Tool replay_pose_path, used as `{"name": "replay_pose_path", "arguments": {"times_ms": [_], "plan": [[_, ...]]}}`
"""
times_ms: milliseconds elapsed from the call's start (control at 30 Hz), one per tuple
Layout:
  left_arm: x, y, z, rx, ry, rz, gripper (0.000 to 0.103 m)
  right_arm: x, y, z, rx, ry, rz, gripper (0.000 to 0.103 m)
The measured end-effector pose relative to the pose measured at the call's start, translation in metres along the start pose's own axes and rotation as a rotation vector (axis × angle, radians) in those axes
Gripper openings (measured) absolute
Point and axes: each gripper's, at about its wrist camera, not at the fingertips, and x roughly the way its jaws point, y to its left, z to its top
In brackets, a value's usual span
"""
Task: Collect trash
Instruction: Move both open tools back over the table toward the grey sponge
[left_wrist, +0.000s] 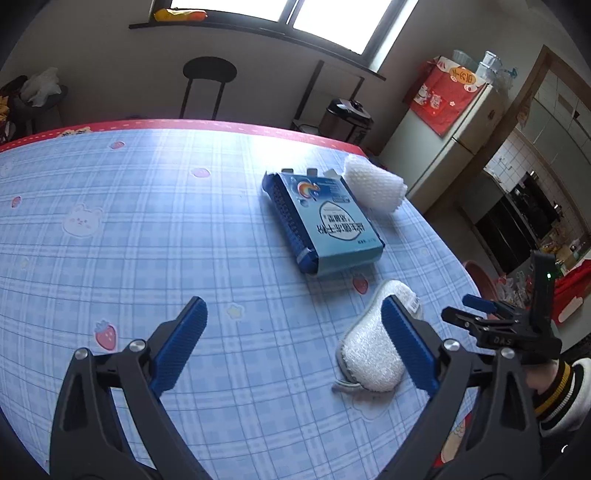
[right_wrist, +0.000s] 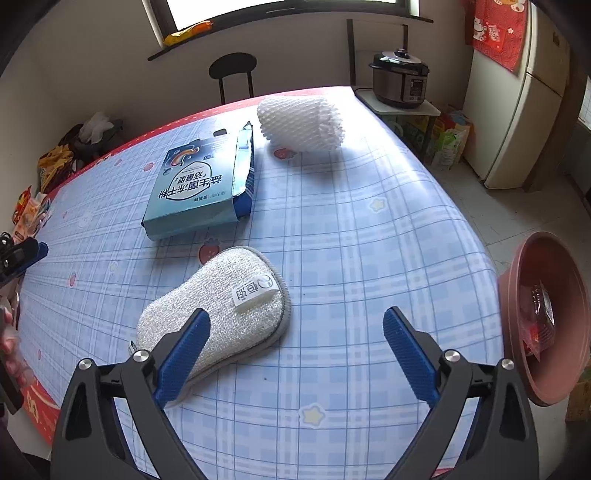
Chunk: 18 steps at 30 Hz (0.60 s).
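A torn-open blue carton (left_wrist: 325, 225) (right_wrist: 201, 184) lies flat on the table. A white foam net sleeve (left_wrist: 375, 182) (right_wrist: 301, 120) lies beyond it near the far edge. A grey-edged scouring pad (left_wrist: 369, 354) (right_wrist: 218, 314) lies nearest. My left gripper (left_wrist: 293, 334) is open and empty above the cloth, left of the pad. My right gripper (right_wrist: 295, 345) is open and empty, its left finger over the pad's near end; it also shows in the left wrist view (left_wrist: 480, 314). A brown basin (right_wrist: 543, 317) off the table's right edge holds a red wrapper (right_wrist: 537, 325).
The table has a blue checked cloth (right_wrist: 369, 229) with a red border. A black stool (left_wrist: 208, 85) stands behind it. A pressure cooker (right_wrist: 400, 79) sits on a side stand, and a fridge (right_wrist: 517, 110) stands right. Bags lie on the floor at left.
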Motion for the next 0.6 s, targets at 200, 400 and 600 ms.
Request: {"name": "replay_pose_path", "arguments": {"times_ms": [200, 400, 600], "plan": [[0.038, -0.020, -0.034, -0.076, 0.137, -0.113, 0.072, 0.024, 0.010, 0.013, -0.060, 0.052, 0.008, 0.080], [0.055, -0.035, -0.036, -0.031, 0.190, -0.140, 0.073, 0.013, -0.004, 0.028, -0.058, 0.026, 0.002, 0.080], [0.090, -0.065, -0.030, 0.166, 0.224, -0.157, 0.087, -0.004, -0.040, 0.034, 0.016, -0.006, -0.016, 0.080]]}}
